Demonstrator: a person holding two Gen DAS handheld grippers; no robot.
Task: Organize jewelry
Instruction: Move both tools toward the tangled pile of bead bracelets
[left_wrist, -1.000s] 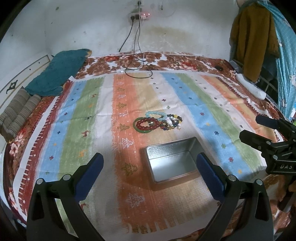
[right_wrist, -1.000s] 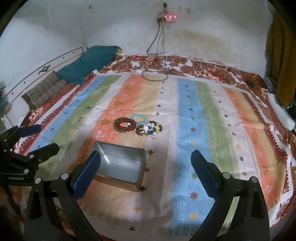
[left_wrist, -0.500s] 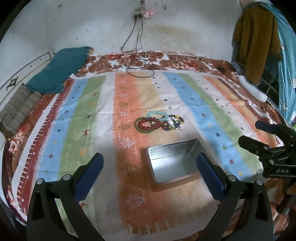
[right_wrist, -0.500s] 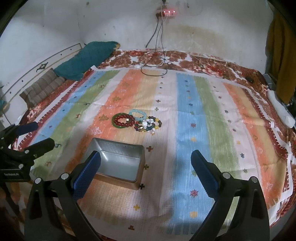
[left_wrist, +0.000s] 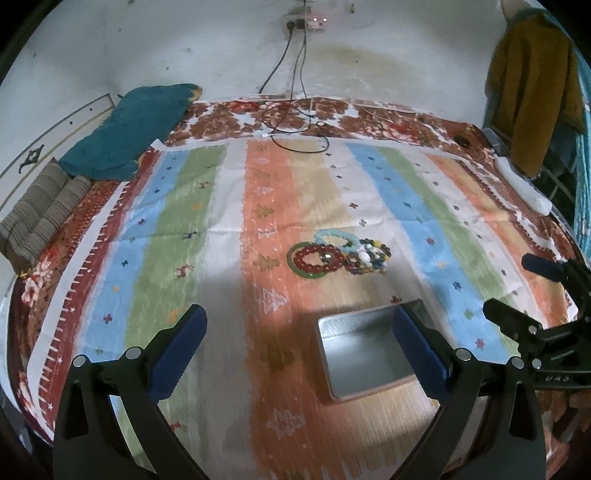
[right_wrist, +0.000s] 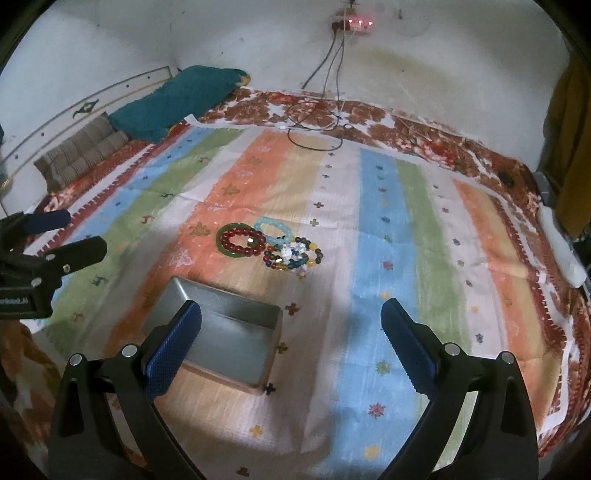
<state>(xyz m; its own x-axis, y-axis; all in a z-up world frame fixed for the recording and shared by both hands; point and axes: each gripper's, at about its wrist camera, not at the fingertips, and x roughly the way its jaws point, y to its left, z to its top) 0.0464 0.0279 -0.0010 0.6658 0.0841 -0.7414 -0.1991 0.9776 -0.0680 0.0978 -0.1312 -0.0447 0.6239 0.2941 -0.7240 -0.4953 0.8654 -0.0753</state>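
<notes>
Hovering spread and empty, both grippers: bracelets (right_wrist: 271, 245) lie ahead beyond the tin (right_wrist: 221, 334); right gripper (right_wrist: 291, 345) nearer than left gripper (left_wrist: 299, 349).

The only lettering sits on the black plastic bodies of the two grippers, each seen from the other's camera; it is too blurred to read.

Open striped cloth (right_wrist: 376, 229) around the bracelets (right_wrist: 273, 243), only the tin (right_wrist: 229, 339) near, short of them.
</notes>
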